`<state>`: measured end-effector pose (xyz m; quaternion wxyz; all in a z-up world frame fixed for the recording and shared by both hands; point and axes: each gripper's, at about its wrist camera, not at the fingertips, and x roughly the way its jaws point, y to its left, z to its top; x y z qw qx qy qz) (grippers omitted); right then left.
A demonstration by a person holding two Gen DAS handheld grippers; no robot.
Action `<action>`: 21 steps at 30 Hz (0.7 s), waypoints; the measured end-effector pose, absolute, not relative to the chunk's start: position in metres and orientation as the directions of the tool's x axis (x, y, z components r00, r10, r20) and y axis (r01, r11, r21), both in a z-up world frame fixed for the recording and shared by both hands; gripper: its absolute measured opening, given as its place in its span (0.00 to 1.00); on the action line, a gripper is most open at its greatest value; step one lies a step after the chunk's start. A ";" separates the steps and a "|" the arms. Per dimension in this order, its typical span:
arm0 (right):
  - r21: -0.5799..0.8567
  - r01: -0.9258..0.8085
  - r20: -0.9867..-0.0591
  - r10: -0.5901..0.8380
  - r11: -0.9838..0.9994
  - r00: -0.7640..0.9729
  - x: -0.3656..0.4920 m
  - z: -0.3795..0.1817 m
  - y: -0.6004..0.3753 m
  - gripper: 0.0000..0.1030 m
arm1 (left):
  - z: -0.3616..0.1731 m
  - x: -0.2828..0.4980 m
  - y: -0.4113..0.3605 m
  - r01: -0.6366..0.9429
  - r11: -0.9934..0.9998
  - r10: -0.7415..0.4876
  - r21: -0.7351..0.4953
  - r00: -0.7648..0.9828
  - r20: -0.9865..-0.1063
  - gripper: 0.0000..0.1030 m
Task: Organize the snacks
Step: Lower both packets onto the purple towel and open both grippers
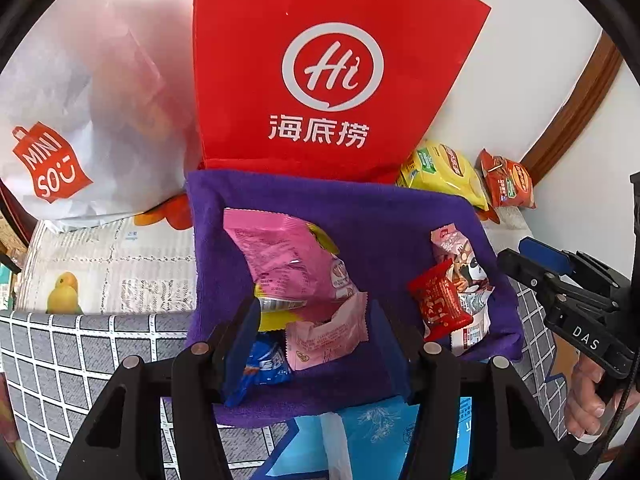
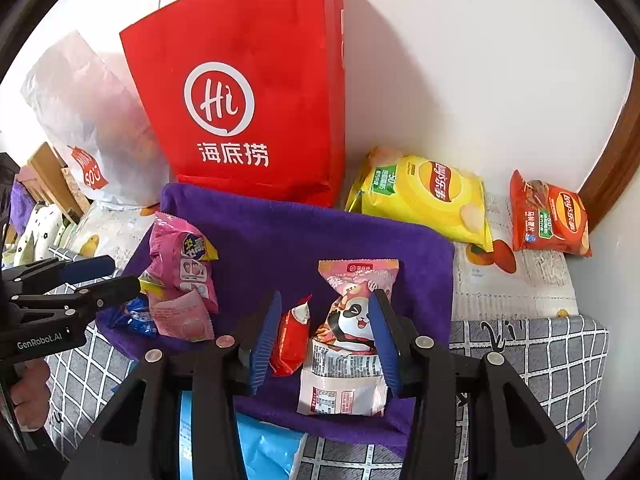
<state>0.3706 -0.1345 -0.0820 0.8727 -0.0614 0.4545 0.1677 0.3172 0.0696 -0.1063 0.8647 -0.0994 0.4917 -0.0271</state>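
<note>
On a purple cloth (image 1: 360, 216) lie two clusters of snack packets. Left cluster: a big pink packet (image 1: 288, 256), a pale pink packet (image 1: 328, 336) and a blue packet (image 1: 264, 364). My left gripper (image 1: 316, 344) stands open over them; the pale pink packet sits between its pads without being pressed. Right cluster: a red packet (image 2: 294, 336) and a panda packet (image 2: 348, 340), flat on the cloth. My right gripper (image 2: 325, 340) hovers open with both packets between its blue pads. Each gripper shows in the other's view: the left gripper (image 2: 126, 272) and the right gripper (image 1: 510, 251).
A red paper bag (image 2: 240, 100) and a white plastic bag (image 2: 88, 120) stand against the wall behind the cloth. A yellow chip bag (image 2: 420, 196) and an orange chip bag (image 2: 548, 216) lie at the back right. A light blue pack (image 2: 268, 452) pokes out under the cloth's front edge.
</note>
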 end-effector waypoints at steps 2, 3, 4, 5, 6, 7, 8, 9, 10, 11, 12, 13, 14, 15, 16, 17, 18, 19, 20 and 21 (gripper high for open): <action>0.046 -0.348 -0.808 0.240 0.936 0.538 0.370 -0.080 -0.134 0.45 | -0.106 0.317 0.071 -0.054 0.977 -0.148 -0.204 0.516 -0.844 0.54; 0.047 -0.347 -0.802 0.242 0.937 0.546 0.369 -0.078 -0.135 0.45 | -0.105 0.317 0.072 -0.057 0.977 -0.148 -0.206 0.517 -0.843 0.54; 0.047 -0.344 -0.797 0.243 0.938 0.553 0.368 -0.076 -0.135 0.45 | -0.105 0.317 0.072 -0.058 0.977 -0.147 -0.207 0.519 -0.842 0.54; 0.046 -0.342 -0.790 0.243 0.939 0.563 0.367 -0.074 -0.135 0.45 | -0.104 0.317 0.072 -0.059 0.976 -0.147 -0.207 0.520 -0.841 0.54; 0.042 -0.339 -0.785 0.241 0.940 0.571 0.366 -0.072 -0.135 0.45 | -0.104 0.316 0.072 -0.058 0.976 -0.148 -0.208 0.521 -0.840 0.54; 0.037 -0.338 -0.782 0.238 0.940 0.577 0.365 -0.071 -0.135 0.46 | -0.103 0.316 0.072 -0.056 0.977 -0.149 -0.208 0.523 -0.839 0.54; 0.030 -0.338 -0.779 0.234 0.941 0.582 0.363 -0.070 -0.135 0.46 | -0.102 0.315 0.072 -0.053 0.977 -0.149 -0.207 0.526 -0.837 0.54; 0.022 -0.341 -0.777 0.231 0.940 0.586 0.362 -0.069 -0.135 0.46 | -0.100 0.314 0.072 -0.051 0.977 -0.148 -0.206 0.529 -0.835 0.54; 0.019 -0.341 -0.775 0.229 0.940 0.589 0.361 -0.068 -0.135 0.46 | -0.100 0.314 0.071 -0.049 0.978 -0.146 -0.203 0.531 -0.834 0.54; 0.016 -0.340 -0.772 0.228 0.940 0.594 0.360 -0.067 -0.135 0.46 | -0.099 0.313 0.070 -0.045 0.980 -0.142 -0.196 0.534 -0.833 0.54; 0.013 -0.339 -0.768 0.227 0.941 0.599 0.359 -0.065 -0.135 0.46 | -0.097 0.313 0.069 -0.042 0.981 -0.139 -0.191 0.538 -0.832 0.54; 0.013 -0.340 -0.766 0.228 0.940 0.601 0.359 -0.064 -0.136 0.46 | -0.096 0.312 0.069 -0.039 0.982 -0.137 -0.187 0.541 -0.830 0.54; 0.013 -0.341 -0.763 0.230 0.940 0.604 0.358 -0.063 -0.136 0.46 | -0.094 0.311 0.068 -0.035 0.982 -0.135 -0.183 0.546 -0.827 0.54; 0.016 -0.342 -0.761 0.233 0.940 0.605 0.358 -0.063 -0.136 0.46 | -0.093 0.310 0.068 -0.032 0.983 -0.135 -0.182 0.550 -0.824 0.54; 0.020 -0.341 -0.760 0.236 0.940 0.605 0.357 -0.063 -0.136 0.47 | -0.091 0.309 0.068 -0.029 0.983 -0.134 -0.179 0.555 -0.821 0.54; 0.029 -0.342 -0.759 0.243 0.939 0.604 0.357 -0.063 -0.136 0.48 | -0.090 0.308 0.068 -0.027 0.984 -0.132 -0.177 0.560 -0.818 0.54; 0.038 -0.343 -0.758 0.251 0.939 0.602 0.357 -0.063 -0.136 0.49 | -0.089 0.308 0.067 -0.025 0.985 -0.127 -0.171 0.566 -0.815 0.54; 0.046 -0.344 -0.755 0.258 0.938 0.603 0.356 -0.063 -0.137 0.49 | -0.089 0.307 0.066 -0.023 0.986 -0.124 -0.166 0.570 -0.812 0.54; 0.055 -0.344 -0.749 0.267 0.937 0.606 0.355 -0.062 -0.138 0.50 | -0.088 0.306 0.066 -0.019 0.986 -0.123 -0.163 0.573 -0.810 0.54; 0.061 -0.345 -0.742 0.274 0.937 0.612 0.354 -0.062 -0.138 0.50 | -0.088 0.306 0.065 -0.014 0.987 -0.124 -0.161 0.576 -0.808 0.54</action>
